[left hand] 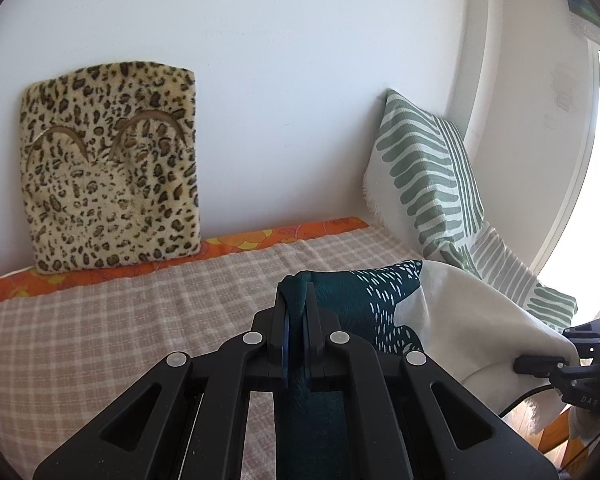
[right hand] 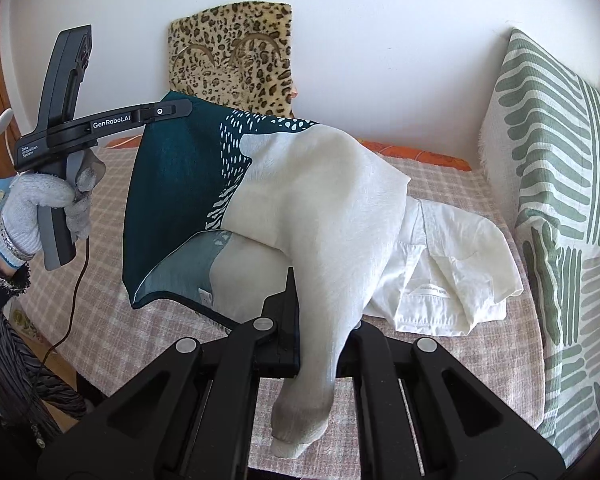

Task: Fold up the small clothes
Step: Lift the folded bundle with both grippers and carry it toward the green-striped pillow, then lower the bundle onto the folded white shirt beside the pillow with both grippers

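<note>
Above the bed point(right hand: 100, 208), cloth point(right hand: 284, 184) hangs stretched between both: left hand-held gripper point(right hand: 182, 110) clamps its teal corner, right hand-held gripper point(right hand: 314, 300) clamps the white edge (long axis runs gripper to gripper), shirt point(right hand: 448, 272) lying beyond.

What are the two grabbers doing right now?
Left gripper: shut on the dark teal corner of the teal-and-cream patterned cloth.
Right gripper: shut on the same cloth's cream corner.

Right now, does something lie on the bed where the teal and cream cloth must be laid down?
Yes. A crumpled white shirt lies on the checked bed cover, right of the held cloth and partly beneath it.
</note>
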### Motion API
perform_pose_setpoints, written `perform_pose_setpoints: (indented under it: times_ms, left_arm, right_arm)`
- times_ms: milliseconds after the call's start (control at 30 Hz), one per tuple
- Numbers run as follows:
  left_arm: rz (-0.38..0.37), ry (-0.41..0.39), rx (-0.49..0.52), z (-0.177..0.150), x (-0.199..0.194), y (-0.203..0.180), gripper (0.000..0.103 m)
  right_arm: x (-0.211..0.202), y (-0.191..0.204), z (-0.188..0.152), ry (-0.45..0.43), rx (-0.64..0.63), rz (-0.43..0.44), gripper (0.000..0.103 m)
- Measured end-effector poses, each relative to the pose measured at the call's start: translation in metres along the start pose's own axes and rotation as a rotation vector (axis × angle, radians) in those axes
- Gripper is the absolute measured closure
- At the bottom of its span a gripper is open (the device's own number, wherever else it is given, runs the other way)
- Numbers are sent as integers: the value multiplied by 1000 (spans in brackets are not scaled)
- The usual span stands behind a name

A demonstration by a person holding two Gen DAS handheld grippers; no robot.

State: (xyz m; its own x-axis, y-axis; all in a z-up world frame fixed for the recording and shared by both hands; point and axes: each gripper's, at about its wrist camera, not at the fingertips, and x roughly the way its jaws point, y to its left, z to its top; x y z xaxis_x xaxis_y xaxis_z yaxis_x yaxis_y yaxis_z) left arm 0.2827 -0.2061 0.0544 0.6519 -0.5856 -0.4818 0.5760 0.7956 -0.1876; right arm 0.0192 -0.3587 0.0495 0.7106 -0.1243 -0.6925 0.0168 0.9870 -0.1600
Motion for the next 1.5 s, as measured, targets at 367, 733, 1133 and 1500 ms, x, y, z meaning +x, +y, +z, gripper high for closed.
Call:
perform_pose_setpoints:
  times_ms: [367, 733, 1133, 1500]
  left_arm:
    - [-83, 2, 30, 33, 60, -69, 100]
    - [-126, 32, 53, 44, 132, -125, 100]
    - [-78, 71, 31, 34, 195, -123, 100]
    - [10, 154, 69, 13, 246, -106, 100]
  right_arm:
    - [-17, -81, 3, -2, 11, -108, 98]
    - [3, -169, 1, 24, 26, -191, 97]
    - [63, -225, -1, 48, 67, -137, 98]
    - [116, -269, -31, 98, 257, 71, 97]
